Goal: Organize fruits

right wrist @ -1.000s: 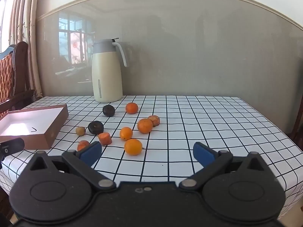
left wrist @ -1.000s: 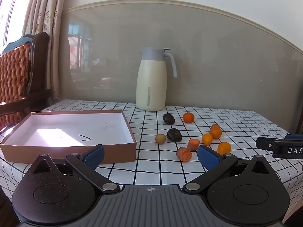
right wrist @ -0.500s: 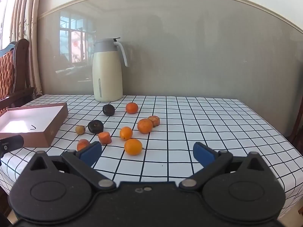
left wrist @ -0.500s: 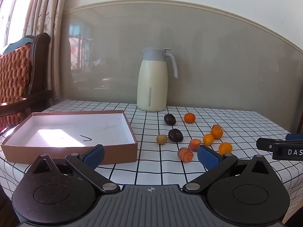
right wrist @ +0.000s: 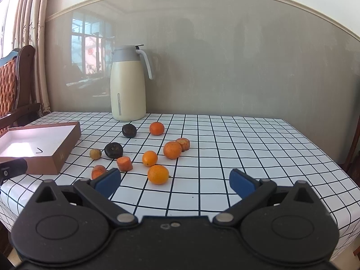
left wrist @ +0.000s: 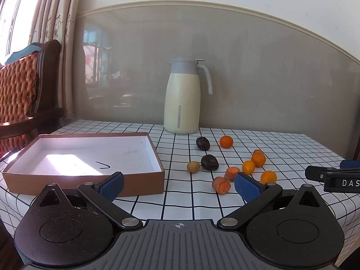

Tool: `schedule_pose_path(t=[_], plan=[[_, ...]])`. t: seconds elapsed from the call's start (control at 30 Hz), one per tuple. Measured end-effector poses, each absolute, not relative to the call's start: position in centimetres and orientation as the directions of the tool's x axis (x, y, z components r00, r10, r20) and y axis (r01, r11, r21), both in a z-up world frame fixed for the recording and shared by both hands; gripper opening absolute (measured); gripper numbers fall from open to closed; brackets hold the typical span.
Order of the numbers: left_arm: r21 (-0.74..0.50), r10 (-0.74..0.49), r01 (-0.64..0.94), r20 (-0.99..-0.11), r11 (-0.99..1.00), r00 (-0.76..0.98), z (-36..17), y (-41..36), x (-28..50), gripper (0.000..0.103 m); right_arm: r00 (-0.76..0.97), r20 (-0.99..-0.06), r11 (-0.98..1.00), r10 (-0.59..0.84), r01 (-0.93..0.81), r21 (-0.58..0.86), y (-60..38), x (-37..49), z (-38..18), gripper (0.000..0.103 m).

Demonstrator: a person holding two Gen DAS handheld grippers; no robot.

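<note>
Several small oranges (right wrist: 158,174) (left wrist: 268,177), two dark round fruits (right wrist: 113,150) (left wrist: 209,162), a small greenish fruit (right wrist: 95,153) (left wrist: 193,167) and carrot pieces (right wrist: 124,163) (left wrist: 221,184) lie scattered on the checked tablecloth. An empty brown box (left wrist: 139,182) (right wrist: 65,148) with a white inside sits to their left. My left gripper (left wrist: 178,185) is open and empty, near the table's front edge by the box corner. My right gripper (right wrist: 174,183) is open and empty, just in front of the nearest orange.
A cream thermos jug (left wrist: 182,96) (right wrist: 128,83) stands at the back against the grey wall. A wooden chair with an orange woven cushion (left wrist: 18,94) stands left of the table. The right gripper's fingers (left wrist: 333,175) show at the right of the left wrist view.
Both grippers have drifted only slightly; the scene sits a little higher and nearer in the right wrist view. No fruit has moved. Both stay open.
</note>
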State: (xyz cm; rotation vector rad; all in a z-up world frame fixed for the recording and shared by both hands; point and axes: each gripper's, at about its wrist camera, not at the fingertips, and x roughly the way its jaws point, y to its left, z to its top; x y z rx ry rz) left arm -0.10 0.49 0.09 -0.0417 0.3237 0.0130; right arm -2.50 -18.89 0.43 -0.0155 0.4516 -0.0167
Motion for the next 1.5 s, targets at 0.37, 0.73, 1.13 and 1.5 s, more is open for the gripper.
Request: schedule_pose_path(t=[0.37, 0.73, 1.13, 1.5], plan=[[-0.039, 0.005, -0.018, -0.317, 0.999, 0.948, -0.01, 0.41, -0.08, 0.103, 0.900, -0.435, 1.000, -0.019, 0.012, -0.019, -18.86, -2.50, 0.40, 0.097], [-0.039, 0.004, -0.017, -0.316, 0.999, 0.949, -0.02, 0.43, -0.15, 0.103, 0.901, -0.434, 1.000, -0.019, 0.011, -0.019, -18.86, -2.44, 0.36, 0.097], [-0.039, 0.004, -0.017, -0.316, 0.999, 0.949, -0.04, 0.41, -0.04, 0.103, 0.899, -0.437, 1.000, -0.012, 0.004, -0.020, -18.82, -2.38, 0.32, 0.097], [-0.035, 0.003, -0.015, -0.317, 0.999, 0.948, -0.15, 0.29, -0.01, 0.103, 0.899, -0.438, 1.000, -0.011, 0.003, -0.019, -18.82, -2.35, 0.29, 0.097]])
